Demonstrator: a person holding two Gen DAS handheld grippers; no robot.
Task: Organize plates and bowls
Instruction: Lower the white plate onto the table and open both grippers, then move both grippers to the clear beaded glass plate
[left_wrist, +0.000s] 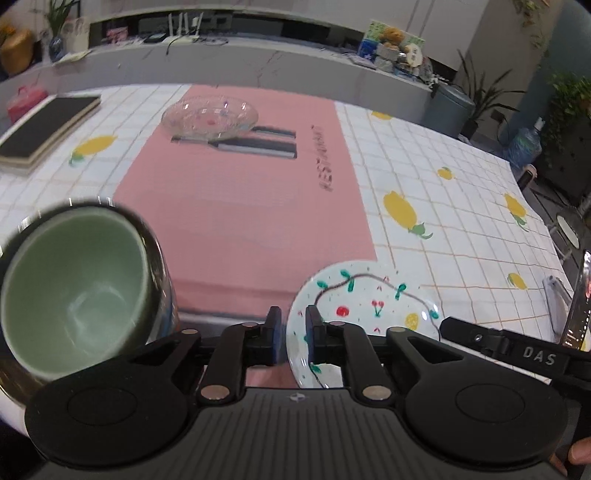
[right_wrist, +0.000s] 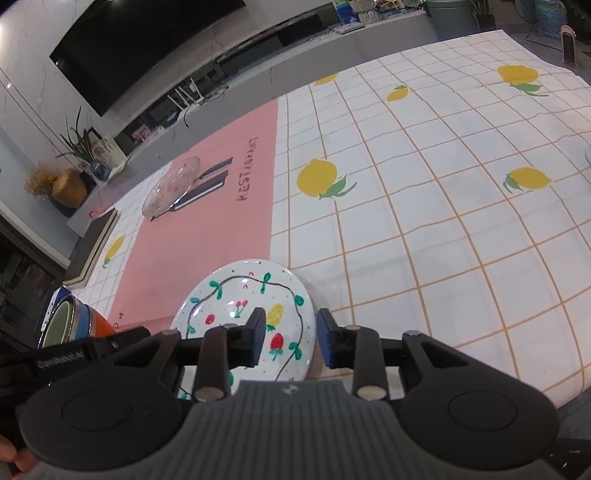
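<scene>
A white plate (left_wrist: 369, 306) painted with cherries and vines lies flat at the near edge of the table, half on the pink placemat (left_wrist: 240, 206). My left gripper (left_wrist: 293, 328) is open, its jaws straddling the plate's left rim without pressing it. My right gripper (right_wrist: 291, 338) is open too and straddles the same plate's (right_wrist: 243, 299) right rim. A stack of bowls with a green one (left_wrist: 74, 288) on top stands close on the left; blue and orange ones show under the green bowl (right_wrist: 61, 325). A clear glass plate (left_wrist: 210, 116) (right_wrist: 171, 186) rests at the placemat's far end.
A lemon-print checked cloth (right_wrist: 424, 206) covers the table. A black-topped book (left_wrist: 44, 129) lies at the far left. A phone on a stand (left_wrist: 580, 302) is at the right edge. Behind the table runs a grey counter (left_wrist: 258, 70) with clutter.
</scene>
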